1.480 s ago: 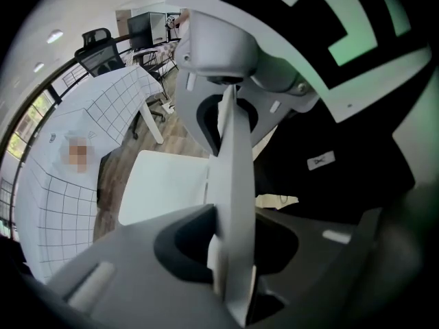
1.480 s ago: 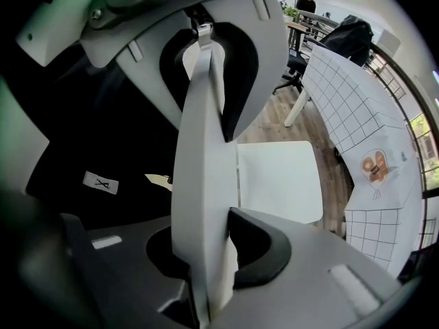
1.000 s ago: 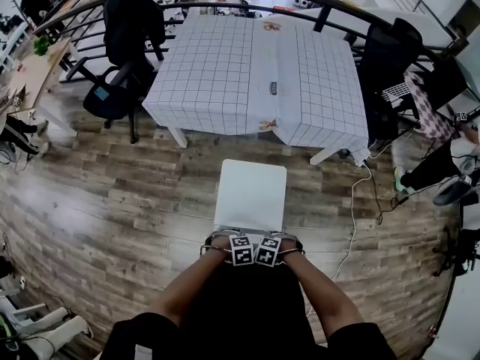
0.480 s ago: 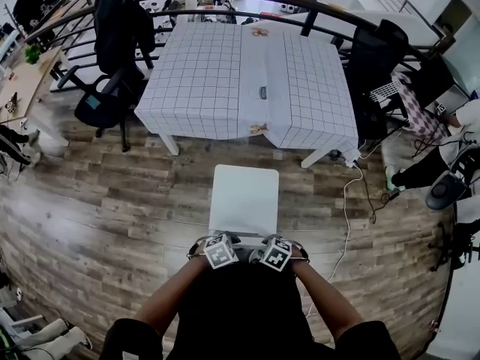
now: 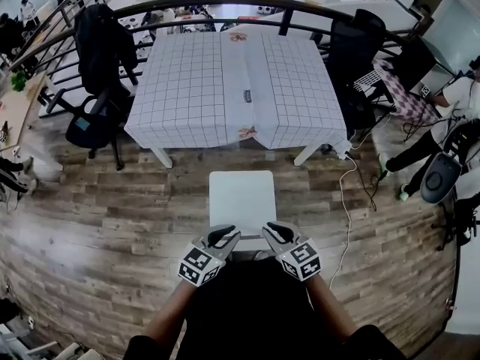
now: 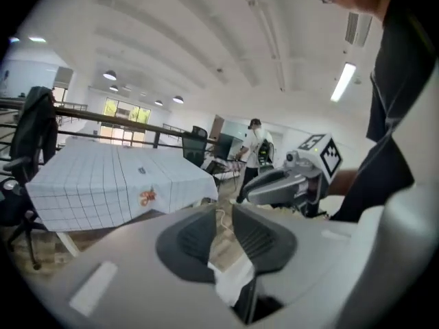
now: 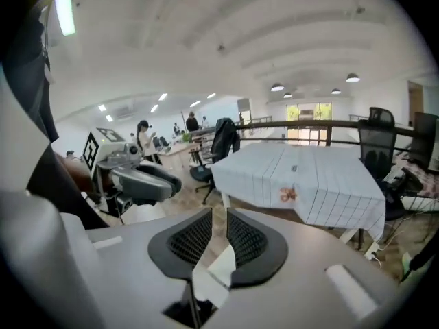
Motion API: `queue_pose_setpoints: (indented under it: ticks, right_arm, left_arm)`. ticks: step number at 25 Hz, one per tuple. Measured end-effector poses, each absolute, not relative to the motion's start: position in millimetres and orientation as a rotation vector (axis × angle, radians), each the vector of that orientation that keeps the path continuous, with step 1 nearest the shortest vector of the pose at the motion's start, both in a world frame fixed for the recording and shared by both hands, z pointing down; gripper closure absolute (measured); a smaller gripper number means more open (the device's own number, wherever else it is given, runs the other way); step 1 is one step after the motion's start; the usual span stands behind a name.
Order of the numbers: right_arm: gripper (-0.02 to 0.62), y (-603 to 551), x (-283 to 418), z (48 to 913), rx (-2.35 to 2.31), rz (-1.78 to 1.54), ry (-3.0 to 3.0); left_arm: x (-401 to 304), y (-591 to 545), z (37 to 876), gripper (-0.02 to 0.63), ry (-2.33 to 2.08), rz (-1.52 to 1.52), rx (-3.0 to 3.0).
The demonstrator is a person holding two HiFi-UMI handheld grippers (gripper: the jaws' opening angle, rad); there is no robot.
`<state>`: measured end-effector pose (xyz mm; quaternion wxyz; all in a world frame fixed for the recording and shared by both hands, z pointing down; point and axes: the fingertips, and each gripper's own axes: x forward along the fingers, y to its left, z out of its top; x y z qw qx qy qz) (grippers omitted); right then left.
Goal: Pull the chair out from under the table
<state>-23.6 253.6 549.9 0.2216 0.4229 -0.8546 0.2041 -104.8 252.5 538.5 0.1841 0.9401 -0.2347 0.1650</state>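
Note:
The white chair stands on the wooden floor, clear of the table with its white checked cloth. My left gripper and right gripper hover side by side above the chair's near edge, touching nothing. In the left gripper view, the left gripper has its jaws closing, a narrow gap between the pads and nothing in it. The right gripper looks the same in its own view: jaws closing, gap empty. Both point toward the table.
A black office chair with a dark jacket stands left of the table, another black chair at its right. A white cable runs over the floor right of the chair. A dark railing curves behind the table. A person sits far right.
Both grippers have come up off the chair's near edge, turned, and spread a little apart. The chair has been let go and stays in place.

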Motion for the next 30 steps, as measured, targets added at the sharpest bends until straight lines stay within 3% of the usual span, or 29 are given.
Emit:
queue_pose_setpoints:
  ticks: [7, 22, 30]
  right_arm:
    - [0.595, 220.4, -29.6, 464.6, 1.526, 0.424, -2.470]
    - [0.597, 203.8, -14.9, 399.3, 1.795, 0.191, -2.439]
    - [0.597, 202.6, -11.0, 394.7, 1.846, 0.155, -2.406]
  left_arm:
    - [-104.4, 242.1, 474.9, 0.595, -0.763, 0.330, 2.749]
    - [-99.7, 198.8, 387.9, 0.595, -1.263, 0.094, 2.834]
    - [-99.0, 192.6, 391.1, 0.596, -1.283, 0.101, 2.808]
